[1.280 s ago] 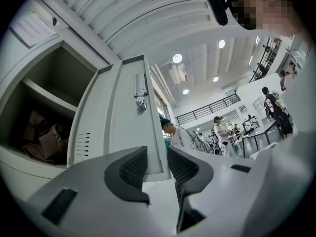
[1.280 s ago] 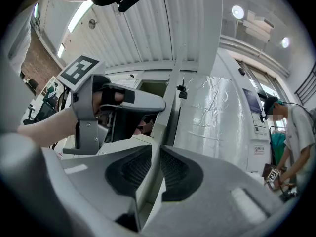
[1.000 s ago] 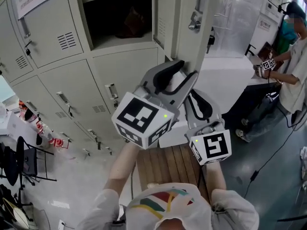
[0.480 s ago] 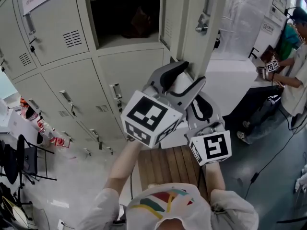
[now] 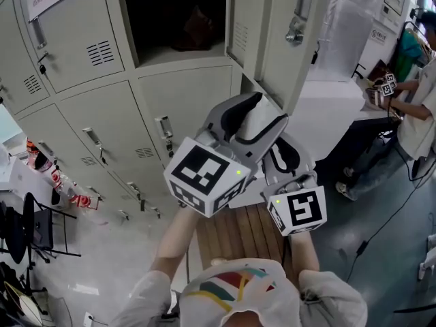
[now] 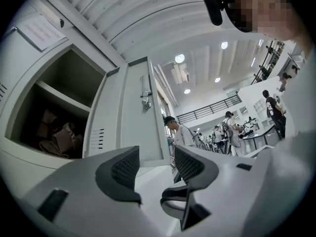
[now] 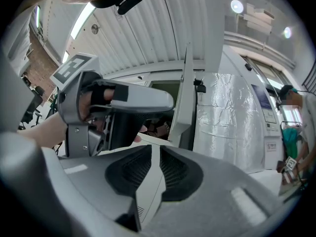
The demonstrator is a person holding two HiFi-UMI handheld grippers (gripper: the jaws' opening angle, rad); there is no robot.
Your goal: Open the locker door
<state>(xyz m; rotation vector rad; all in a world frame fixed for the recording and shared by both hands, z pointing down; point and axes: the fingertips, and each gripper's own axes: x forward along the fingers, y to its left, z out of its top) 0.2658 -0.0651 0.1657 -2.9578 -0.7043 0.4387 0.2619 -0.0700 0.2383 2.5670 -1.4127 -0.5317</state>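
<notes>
The grey locker door (image 5: 286,39) stands swung out to the right, its latch (image 5: 297,29) facing me. The open compartment (image 5: 177,26) holds a brown bag (image 5: 194,29). My left gripper (image 5: 251,118) hangs just under the door's lower corner with its jaws opening, and nothing is between them. In the left gripper view the door (image 6: 131,112) rises beyond the spread left gripper (image 6: 157,163). My right gripper (image 5: 283,157) sits lower right, behind the left one. Its pads are shut to a thin slit, and the right gripper (image 7: 159,169) holds nothing.
Closed lockers (image 5: 102,128) fill the left side. A wooden bench (image 5: 238,234) lies below my arms. A person (image 5: 415,107) with grippers stands at the right by a white counter (image 5: 327,114). A black chair (image 5: 27,230) is at the far left.
The left jaws have spread wide and come off the door's lower edge, and that gripper has dropped slightly. The door stands a little further right. The right gripper has barely moved.
</notes>
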